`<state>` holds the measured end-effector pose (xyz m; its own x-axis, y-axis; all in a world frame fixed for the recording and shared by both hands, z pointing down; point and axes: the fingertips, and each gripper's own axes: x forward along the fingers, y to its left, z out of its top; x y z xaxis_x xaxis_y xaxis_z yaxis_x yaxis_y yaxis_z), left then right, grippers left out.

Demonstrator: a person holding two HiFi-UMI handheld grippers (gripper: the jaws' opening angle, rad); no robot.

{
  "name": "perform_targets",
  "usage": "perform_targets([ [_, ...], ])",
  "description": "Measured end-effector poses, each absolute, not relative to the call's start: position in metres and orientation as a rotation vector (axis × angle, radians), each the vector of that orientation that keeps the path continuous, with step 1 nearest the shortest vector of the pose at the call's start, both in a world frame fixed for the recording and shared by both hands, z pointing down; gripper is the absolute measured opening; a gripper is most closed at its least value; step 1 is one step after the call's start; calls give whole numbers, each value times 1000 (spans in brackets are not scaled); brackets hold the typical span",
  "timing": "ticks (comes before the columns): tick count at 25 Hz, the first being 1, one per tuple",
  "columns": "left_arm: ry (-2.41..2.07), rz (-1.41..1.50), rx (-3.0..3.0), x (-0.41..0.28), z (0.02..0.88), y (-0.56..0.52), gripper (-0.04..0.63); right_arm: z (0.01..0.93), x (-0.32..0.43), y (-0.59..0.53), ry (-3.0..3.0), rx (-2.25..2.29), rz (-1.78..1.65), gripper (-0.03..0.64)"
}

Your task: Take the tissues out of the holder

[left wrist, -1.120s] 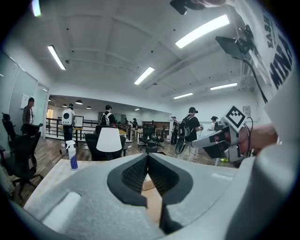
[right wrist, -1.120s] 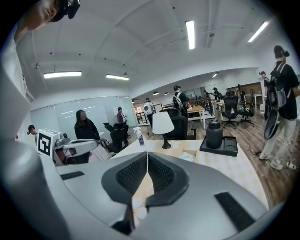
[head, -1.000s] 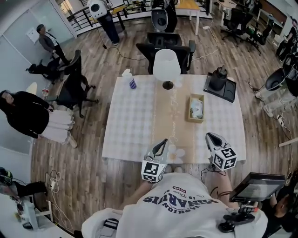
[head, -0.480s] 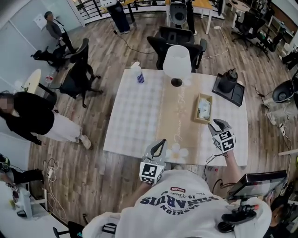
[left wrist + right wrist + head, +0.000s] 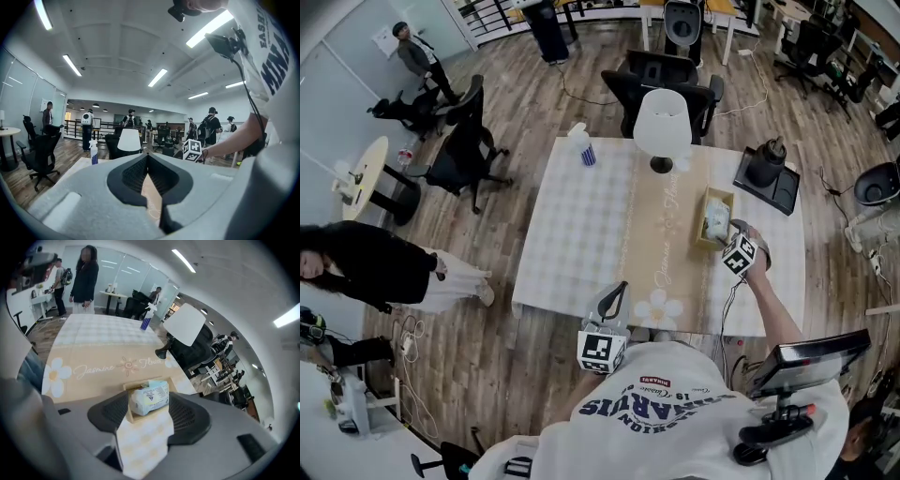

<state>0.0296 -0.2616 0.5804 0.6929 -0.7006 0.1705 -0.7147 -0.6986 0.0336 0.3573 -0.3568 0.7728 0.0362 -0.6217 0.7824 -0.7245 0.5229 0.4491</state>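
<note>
The right gripper point(image 5: 148, 401) hung over the right side of the table point(image 5: 572, 234), just at the near end of the wooden holder point(image 5: 131, 411). Its jaws were opening and stood well apart. In the right gripper view the pack of tissues point(image 5: 150, 395) showed between the two pads, but the pads did not press on it, so the gripper had hold of nothing. The pack lay inside the holder, its printed label turned up and towards the gripper. The holder stood on the checked cloth, right beside the edge of the beige runner point(image 5: 661, 244) with its flower print.

The left gripper point(image 5: 148, 157) was held low at the near edge of the table, close to the person's body and well apart from the holder. Its jaws were closed, the tips meeting with nothing between them; only a strip of the runner showed through the gap lower down.

Further back on the table a white lamp point(image 5: 662, 122) stood upright at the far end of the runner, and a spray bottle point(image 5: 582, 146) stood near the far left corner. A dark pot on a black tray point(image 5: 766, 169) sat at the far right corner, beyond the holder.
</note>
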Motion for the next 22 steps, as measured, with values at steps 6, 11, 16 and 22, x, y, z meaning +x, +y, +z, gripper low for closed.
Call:
perform_targets([
  [6,-1198,240,2787,25,579,-258,6,817,374,-389,-1556,1053,110,319],
  [11,-1267,253,2755,9,583,-260,6,848,379,-399,-1472,967,88,340],
  [16,-1342,239,2720,-3,578,-265,6,871,377,-406,-1426,868,72,375],
  [22,-1386,249,2695,-17,577,-265,6,884,378,-411,-1375,829,105,387],
])
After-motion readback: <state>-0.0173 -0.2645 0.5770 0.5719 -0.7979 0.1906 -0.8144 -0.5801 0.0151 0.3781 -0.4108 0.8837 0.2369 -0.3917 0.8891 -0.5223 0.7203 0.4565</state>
